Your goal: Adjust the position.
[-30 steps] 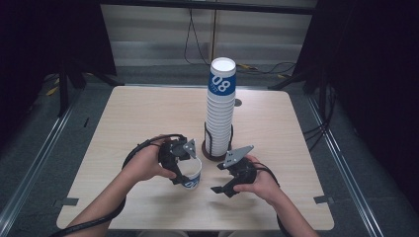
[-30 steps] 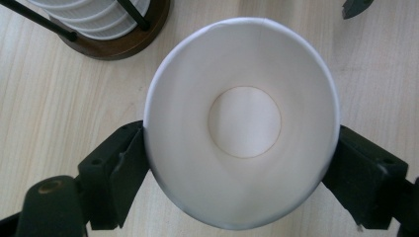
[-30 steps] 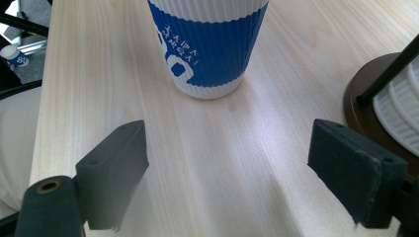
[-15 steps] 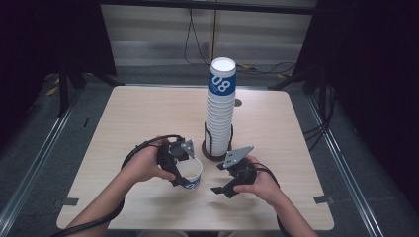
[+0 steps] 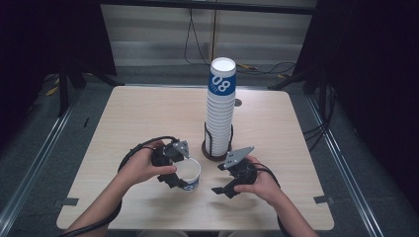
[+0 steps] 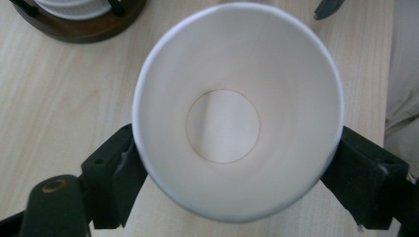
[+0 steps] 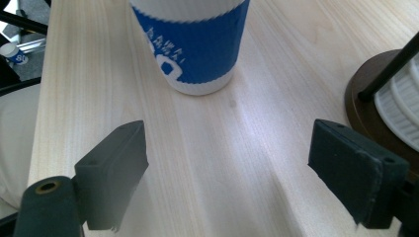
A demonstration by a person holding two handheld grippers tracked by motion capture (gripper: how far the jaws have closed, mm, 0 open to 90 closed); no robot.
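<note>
1. In the high view we see the paper cup [image 5: 189,174] standing upright on the wooden table [image 5: 148,118], low and just left of the frame's centre, its white mouth facing up and a blue band on its side.
2. Our left gripper [image 5: 179,168] sits around that cup. In the left gripper view the cup [image 6: 237,111] spans the middle of the frame, and the two black jaws meet its wall at lower left and lower right.
3. The left jaws have just been closing with the cup between them, and their pads now press on its sides, so we read this as a grip on the cup.
4. Our right gripper [image 5: 232,180] lies low and right of centre in the high view, just beside the cup but apart from it.
5. In the right gripper view the jaws stand wide apart with only bare table between them. The cup [image 7: 190,44] stands at the top of that frame, beyond the fingertips.
6. A tall stack of paper cups [image 5: 221,106] rises in a dark round holder [image 5: 213,150] at the centre of the high view, just above both grippers.
</note>
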